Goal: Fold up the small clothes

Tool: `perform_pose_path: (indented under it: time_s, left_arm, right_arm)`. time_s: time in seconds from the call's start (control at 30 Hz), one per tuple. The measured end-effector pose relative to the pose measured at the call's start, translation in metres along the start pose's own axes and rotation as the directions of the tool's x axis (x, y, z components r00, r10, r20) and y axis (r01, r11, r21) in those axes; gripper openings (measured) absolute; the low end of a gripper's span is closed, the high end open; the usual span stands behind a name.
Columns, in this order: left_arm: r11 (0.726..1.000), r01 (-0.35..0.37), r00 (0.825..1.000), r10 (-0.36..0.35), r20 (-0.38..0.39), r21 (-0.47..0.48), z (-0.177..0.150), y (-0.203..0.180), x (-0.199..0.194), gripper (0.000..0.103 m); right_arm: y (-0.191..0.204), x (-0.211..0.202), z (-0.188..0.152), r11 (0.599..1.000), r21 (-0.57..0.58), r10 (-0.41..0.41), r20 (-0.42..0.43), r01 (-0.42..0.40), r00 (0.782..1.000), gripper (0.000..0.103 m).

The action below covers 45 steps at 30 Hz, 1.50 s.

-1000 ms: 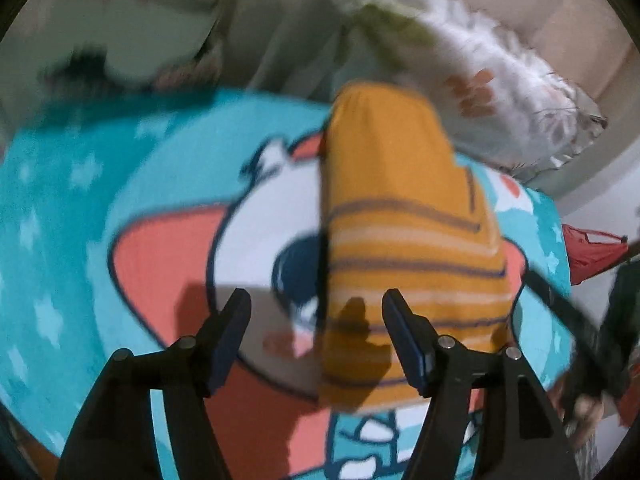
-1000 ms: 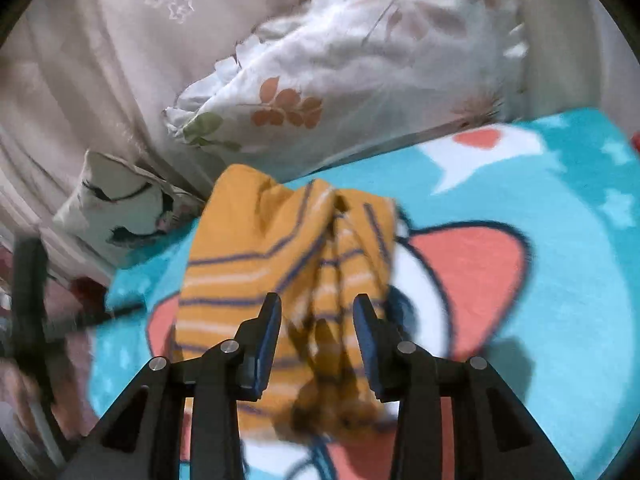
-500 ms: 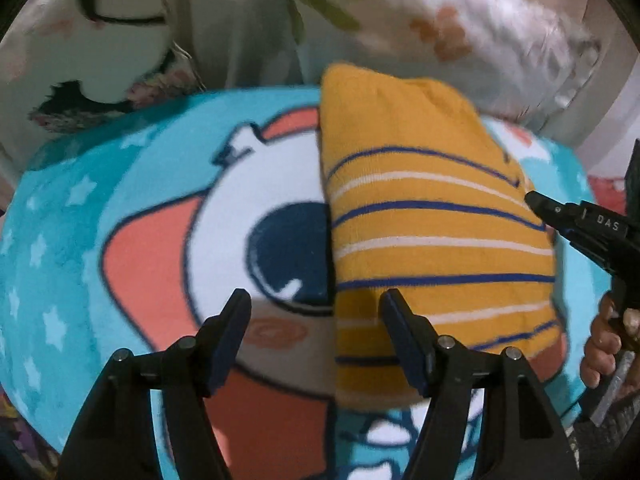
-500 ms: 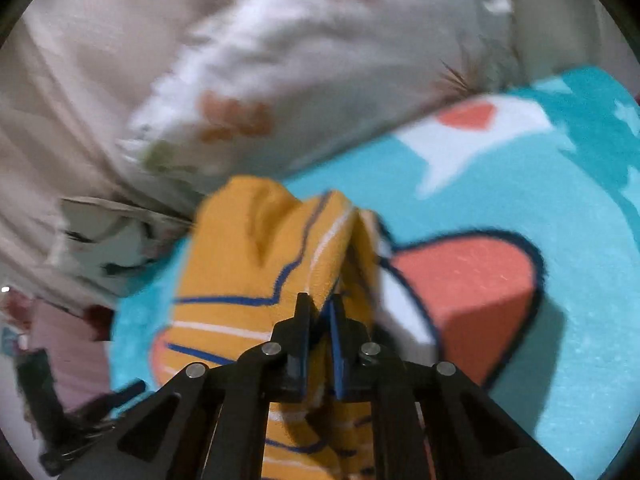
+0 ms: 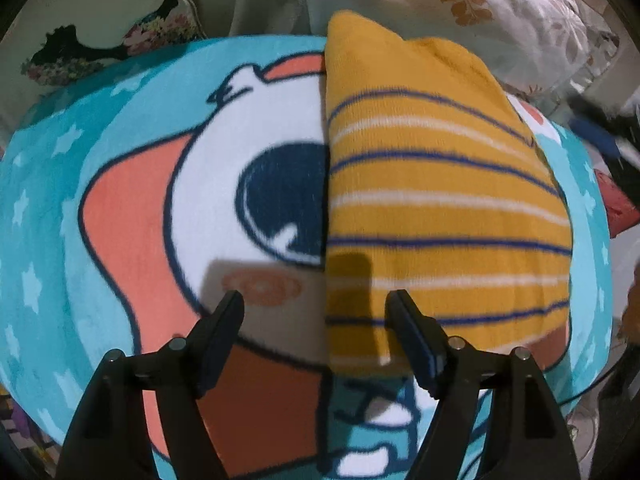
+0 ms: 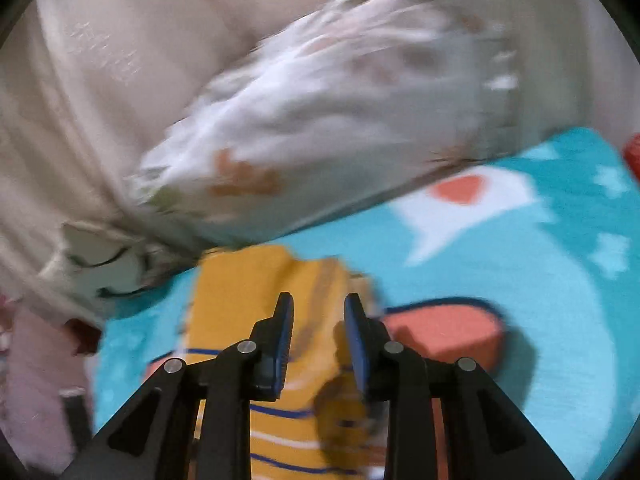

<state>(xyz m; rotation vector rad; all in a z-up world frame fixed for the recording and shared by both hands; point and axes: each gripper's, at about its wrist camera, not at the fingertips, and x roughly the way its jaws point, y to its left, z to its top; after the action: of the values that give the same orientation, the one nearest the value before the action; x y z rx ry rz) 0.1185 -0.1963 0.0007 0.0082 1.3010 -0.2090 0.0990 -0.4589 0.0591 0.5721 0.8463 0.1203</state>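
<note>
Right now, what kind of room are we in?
Probably a bedroom: a leaf-print pillow and a second cushion lie behind a teal cartoon blanket, where a striped yellow garment is spread.

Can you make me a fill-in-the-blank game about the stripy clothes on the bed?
1. The folded garment is mostly ____ with blue and white stripes.
2. It lies on a ____ blanket with white stars and a cartoon animal.
3. In the left wrist view, the left tool has its jaws ____, nothing pinched between them.
4. Behind the blanket lies a white pillow printed with orange ____.

Missing words: yellow; turquoise; open; leaves
</note>
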Motion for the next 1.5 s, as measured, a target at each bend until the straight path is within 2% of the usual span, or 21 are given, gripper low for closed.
perform_pose_path:
  time_s: [0.1, 0.2, 0.27, 0.4, 0.47, 0.53, 0.6, 0.63, 0.7, 0.77, 0.83, 0.87, 0.93, 1.0, 1.07, 1.13, 1.2, 1.27, 1.37, 1.4, 1.5]
  left_arm:
    - [1.000, 0.009, 0.999, -0.009, -0.037, -0.010, -0.013, 0.002, 0.006, 0.075]
    - [0.998, 0.044, 0.997, -0.047, -0.057, -0.037, -0.023, 0.011, 0.002, 0.075]
    - [0.996, 0.063, 0.996, -0.066, -0.052, -0.056, -0.032, 0.020, -0.007, 0.074]
    - [0.996, 0.037, 0.999, -0.038, -0.003, -0.082, -0.051, 0.041, -0.034, 0.074]
    - [0.994, 0.018, 1.000, -0.016, 0.024, -0.107, -0.059, 0.056, -0.046, 0.074]
    - [0.992, 0.003, 0.999, 0.003, 0.045, -0.126, -0.066, 0.072, -0.055, 0.074]
    - [0.989, -0.005, 0.998, 0.014, 0.061, -0.148, -0.067, 0.085, -0.061, 0.074]
    - [0.987, -0.003, 0.998, 0.013, 0.063, -0.159, -0.068, 0.090, -0.063, 0.074]
    - [0.984, 0.000, 0.998, 0.011, 0.061, -0.177, -0.066, 0.096, -0.063, 0.074]
    - [0.984, 0.000, 0.998, 0.011, 0.060, -0.176, -0.057, 0.094, -0.060, 0.074]
    - [0.985, 0.003, 0.998, 0.008, 0.060, -0.170, -0.056, 0.093, -0.059, 0.074]
    - [0.986, 0.006, 0.998, 0.004, 0.061, -0.168, -0.059, 0.094, -0.062, 0.074]
    - [0.987, 0.007, 0.998, 0.002, 0.060, -0.162, -0.057, 0.096, -0.061, 0.074]
    - [0.987, 0.011, 0.998, -0.001, 0.057, -0.162, -0.057, 0.097, -0.062, 0.074]
    - [0.987, 0.016, 0.998, -0.006, 0.061, -0.162, -0.056, 0.097, -0.063, 0.074]
    - [0.986, 0.020, 0.998, -0.010, 0.063, -0.163, -0.053, 0.098, -0.063, 0.074]
    - [0.985, 0.028, 0.998, -0.017, 0.061, -0.168, -0.051, 0.100, -0.062, 0.074]
    - [0.984, 0.037, 0.998, -0.027, 0.061, -0.175, -0.051, 0.101, -0.063, 0.074]
    - [0.985, 0.044, 0.998, -0.035, 0.057, -0.169, -0.050, 0.098, -0.062, 0.074]
    - [0.985, 0.049, 0.998, -0.040, 0.055, -0.167, -0.049, 0.096, -0.062, 0.074]
    - [0.987, 0.058, 0.997, -0.051, 0.049, -0.148, -0.048, 0.089, -0.061, 0.074]
  right_arm:
    - [0.014, 0.048, 0.003, 0.994, 0.005, 0.113, -0.125, -0.113, 0.986, 0.030]
    - [0.009, 0.090, 0.009, 0.999, 0.007, 0.046, -0.189, -0.046, 0.981, 0.028]
    - [-0.003, 0.109, 0.018, 0.999, -0.005, -0.048, -0.183, 0.048, 0.982, 0.025]
    - [-0.016, 0.116, 0.035, 0.991, 0.025, -0.123, -0.175, 0.129, 0.977, 0.031]
    - [-0.007, 0.100, 0.039, 0.988, 0.037, -0.144, -0.118, 0.149, 0.983, 0.033]
    - [0.016, 0.084, 0.039, 0.997, 0.033, -0.071, -0.054, 0.072, 0.996, 0.037]
    - [0.036, 0.081, 0.035, 0.998, 0.031, 0.052, -0.069, -0.050, 0.996, 0.037]
    - [0.048, 0.086, 0.033, 0.992, 0.034, 0.127, -0.097, -0.124, 0.987, 0.037]
    - [0.065, 0.103, 0.023, 0.957, 0.074, 0.289, -0.183, -0.280, 0.940, 0.037]
    - [0.074, 0.123, 0.012, 0.917, 0.146, 0.397, -0.247, -0.371, 0.884, 0.037]
    - [0.075, 0.138, -0.003, 0.896, 0.189, 0.442, -0.285, -0.402, 0.850, 0.037]
    - [0.073, 0.145, -0.011, 0.896, 0.202, 0.441, -0.305, -0.395, 0.844, 0.037]
    - [0.071, 0.159, -0.025, 0.923, 0.173, 0.383, -0.346, -0.342, 0.857, 0.035]
    - [0.070, 0.163, -0.034, 0.943, 0.110, 0.333, -0.364, -0.314, 0.870, 0.026]
    - [0.072, 0.155, -0.036, 0.943, 0.111, 0.332, -0.356, -0.313, 0.874, 0.026]
    - [0.077, 0.146, -0.040, 0.939, 0.096, 0.343, -0.356, -0.331, 0.869, 0.032]
    - [0.080, 0.132, -0.052, 0.929, 0.068, 0.363, -0.365, -0.365, 0.857, 0.040]
    - [0.081, 0.121, -0.067, 0.917, 0.055, 0.387, -0.364, -0.396, 0.847, 0.040]
    - [0.069, 0.109, -0.100, 0.890, 0.127, 0.450, -0.405, -0.439, 0.796, 0.047]
    - [0.064, 0.104, -0.112, 0.887, 0.134, 0.455, -0.417, -0.442, 0.787, 0.048]
    - [0.047, 0.096, -0.145, 0.892, 0.160, 0.448, -0.446, -0.423, 0.775, 0.046]
